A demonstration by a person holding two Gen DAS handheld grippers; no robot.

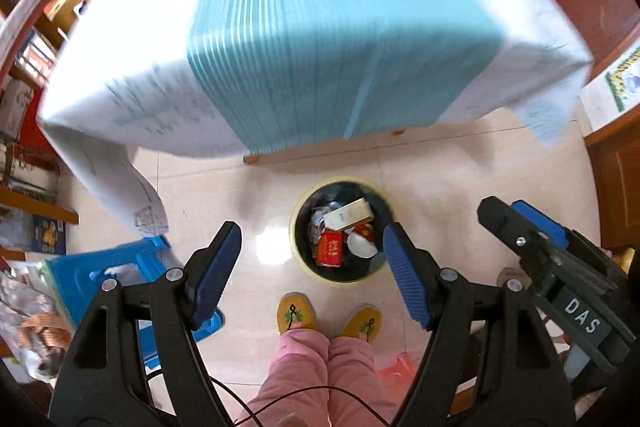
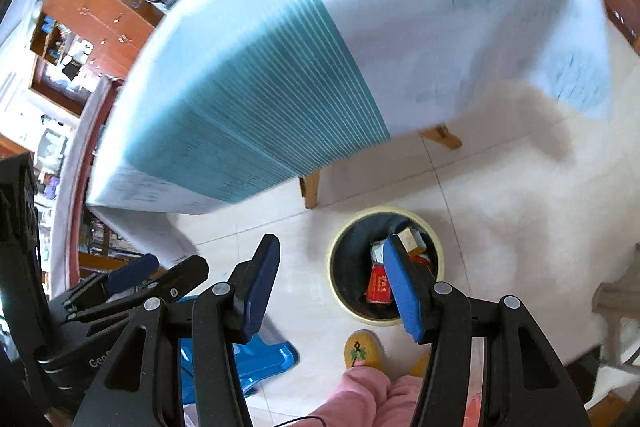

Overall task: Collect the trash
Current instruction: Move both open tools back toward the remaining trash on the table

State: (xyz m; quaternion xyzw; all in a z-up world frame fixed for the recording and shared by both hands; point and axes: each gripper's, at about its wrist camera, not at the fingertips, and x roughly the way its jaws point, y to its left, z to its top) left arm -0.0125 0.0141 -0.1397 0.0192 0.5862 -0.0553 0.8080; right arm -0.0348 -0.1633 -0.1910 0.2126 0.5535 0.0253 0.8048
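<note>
Standing on the tiled floor [image 1: 440, 163] before the table [image 1: 320, 7], the yellow-rimmed bin [image 1: 340, 281] holds a red packet [image 1: 330, 247] and white wrappers. Both the left claw [image 1: 312, 267] and right claw [image 2: 332, 283] gape wide, empty; "DAS" marks the right one.

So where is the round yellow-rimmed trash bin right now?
The round yellow-rimmed trash bin stands on the tiled floor just ahead of the person's yellow slippers, in front of the cloth-covered table; both wrist views look down on it.
</note>
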